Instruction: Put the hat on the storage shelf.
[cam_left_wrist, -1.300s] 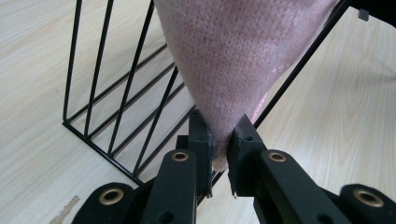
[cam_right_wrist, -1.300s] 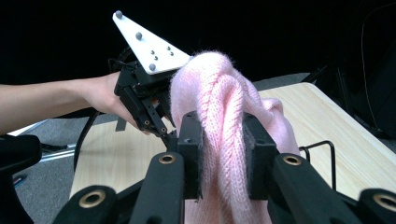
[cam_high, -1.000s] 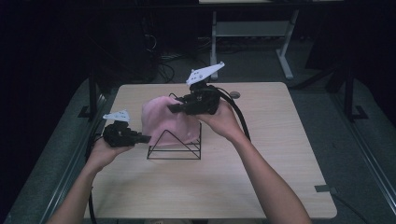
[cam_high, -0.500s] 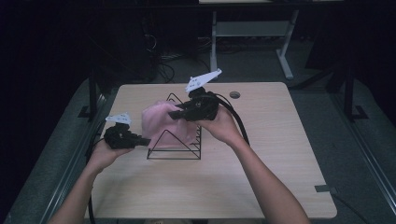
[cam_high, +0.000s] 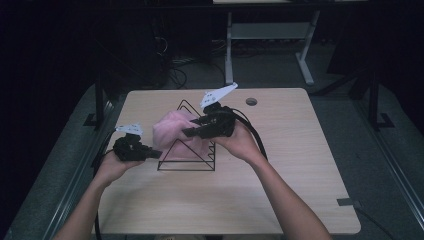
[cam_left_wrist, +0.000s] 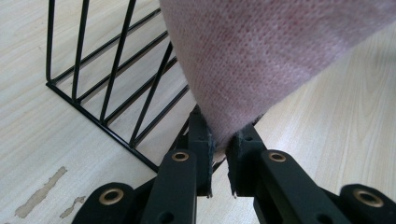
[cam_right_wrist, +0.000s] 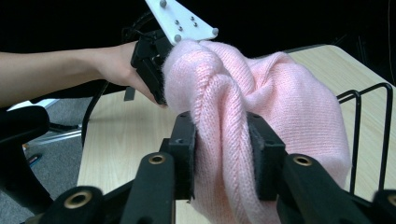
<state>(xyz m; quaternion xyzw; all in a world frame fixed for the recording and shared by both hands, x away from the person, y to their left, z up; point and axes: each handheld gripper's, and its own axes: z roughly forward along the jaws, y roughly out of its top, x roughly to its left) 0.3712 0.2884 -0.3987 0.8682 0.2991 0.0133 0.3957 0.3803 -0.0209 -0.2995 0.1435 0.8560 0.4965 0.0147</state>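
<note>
Nearest, the left gripper (cam_high: 150, 153) sits low at the front-left of the light wooden table (cam_high: 300, 200), jaws clamped on a lower corner of the soft pink knitted cloth (cam_high: 172, 134), just beside the black wire triangular rack (cam_high: 186, 165). Slightly farther in, the right gripper (cam_high: 192, 132) is raised above the rack, jaws clenched on a bunched fold of the same cloth, which drapes over the rack near the table's middle. Beyond, a small round hole (cam_high: 251, 101) marks the tabletop's far edge.
</note>
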